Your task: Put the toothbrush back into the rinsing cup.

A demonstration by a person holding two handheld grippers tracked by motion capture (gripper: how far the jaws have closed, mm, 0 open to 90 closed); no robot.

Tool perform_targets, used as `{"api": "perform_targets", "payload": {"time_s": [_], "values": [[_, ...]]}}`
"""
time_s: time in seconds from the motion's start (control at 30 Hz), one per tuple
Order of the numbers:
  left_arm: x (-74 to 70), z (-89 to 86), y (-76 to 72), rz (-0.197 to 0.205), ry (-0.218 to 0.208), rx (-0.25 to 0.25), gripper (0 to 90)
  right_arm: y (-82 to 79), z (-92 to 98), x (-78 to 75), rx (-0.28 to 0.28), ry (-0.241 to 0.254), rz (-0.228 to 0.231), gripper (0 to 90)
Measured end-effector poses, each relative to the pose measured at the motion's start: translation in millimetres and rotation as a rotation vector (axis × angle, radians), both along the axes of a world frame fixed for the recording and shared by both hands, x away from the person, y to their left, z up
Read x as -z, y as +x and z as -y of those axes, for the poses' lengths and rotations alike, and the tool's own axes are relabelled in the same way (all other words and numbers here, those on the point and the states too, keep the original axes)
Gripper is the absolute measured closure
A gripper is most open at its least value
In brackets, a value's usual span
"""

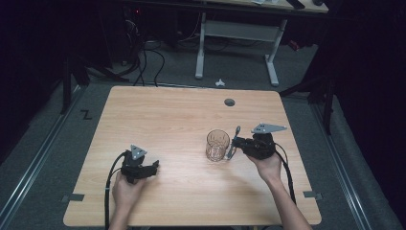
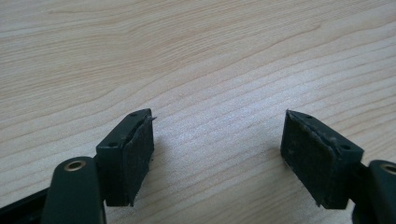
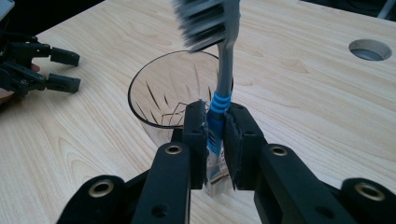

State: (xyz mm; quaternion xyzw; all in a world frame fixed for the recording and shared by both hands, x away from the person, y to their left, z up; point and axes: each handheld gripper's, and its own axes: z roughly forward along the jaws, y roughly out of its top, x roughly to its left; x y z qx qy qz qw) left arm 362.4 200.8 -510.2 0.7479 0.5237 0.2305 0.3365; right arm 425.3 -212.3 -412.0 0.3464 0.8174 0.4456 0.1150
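Beside the glass (image 3: 173, 93) on the tabletop (image 1: 167, 120), our right gripper (image 3: 215, 135) pinches a toothbrush (image 3: 224, 70) upright, bristles up; our left gripper (image 2: 217, 154) jaws are spread.

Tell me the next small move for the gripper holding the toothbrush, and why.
Probably lift the toothbrush a little and carry it over the rim of the glass. The right gripper is shut on its handle, head up, and the brush stands just outside the glass, beside its wall.

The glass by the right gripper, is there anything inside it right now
The glass looks empty: its cut pattern shows through. The toothbrush stands outside its rim, clamped in the right gripper. The gripper covers the lowest part of the glass's near wall.
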Motion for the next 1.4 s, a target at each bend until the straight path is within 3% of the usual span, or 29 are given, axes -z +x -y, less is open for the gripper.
{"api": "perform_targets", "payload": {"time_s": [0.6, 0.9, 1.4], "values": [[0.0, 0.0, 0.0, 0.000, 0.000, 0.000, 26.2, 1.2, -3.6, 3.1, -0.008, -0.008, -0.016, 78.7], [0.0, 0.0, 0.0, 0.000, 0.000, 0.000, 26.1, -1.1, -4.1, 2.5, -0.002, -0.026, 0.001, 66.5], [0.0, 0.0, 0.0, 0.000, 0.000, 0.000, 26.1, -7.2, 6.0, -5.8, 0.035, -0.018, 0.042, 60.1]]}}
